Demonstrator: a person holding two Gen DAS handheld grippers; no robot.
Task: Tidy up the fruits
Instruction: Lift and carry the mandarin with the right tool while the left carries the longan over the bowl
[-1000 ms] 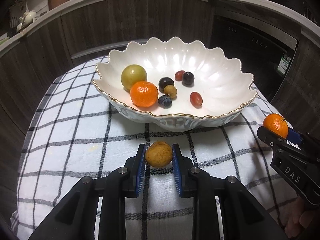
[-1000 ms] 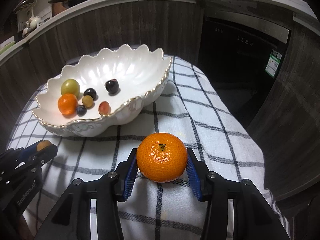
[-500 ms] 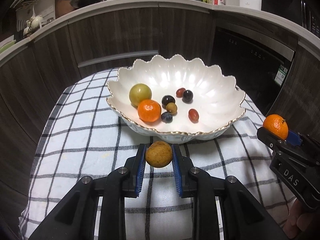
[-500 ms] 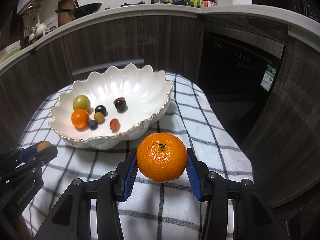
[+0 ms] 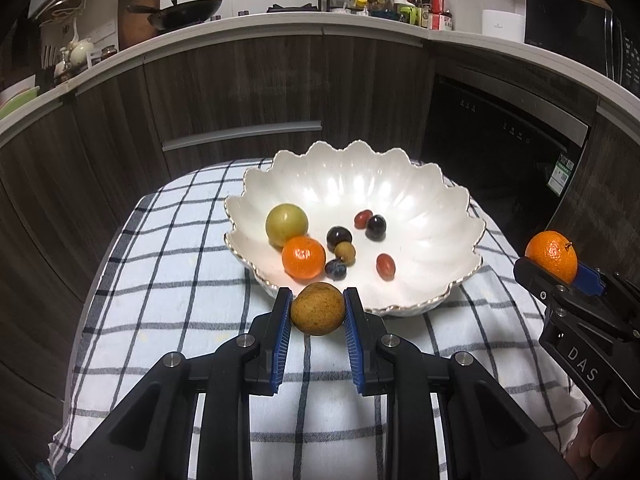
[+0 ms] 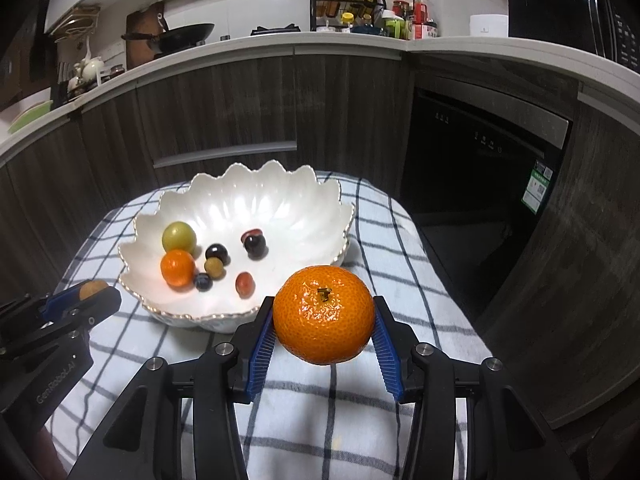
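One checked cloth (image 5: pixel 168 280), dark cabinets (image 5: pixel 240 92)

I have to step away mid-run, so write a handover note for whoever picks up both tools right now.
Left tool: shut on the brown fruit, held above the checked cloth, just short of the bowl's near rim.
Right tool: shut on the large mandarin, beside the bowl's right side.
White scalloped bowl: already holds a yellow-green fruit, a small mandarin and six small fruits.
Left: put both held fruits in the bowl. No other loose fruit is in view.
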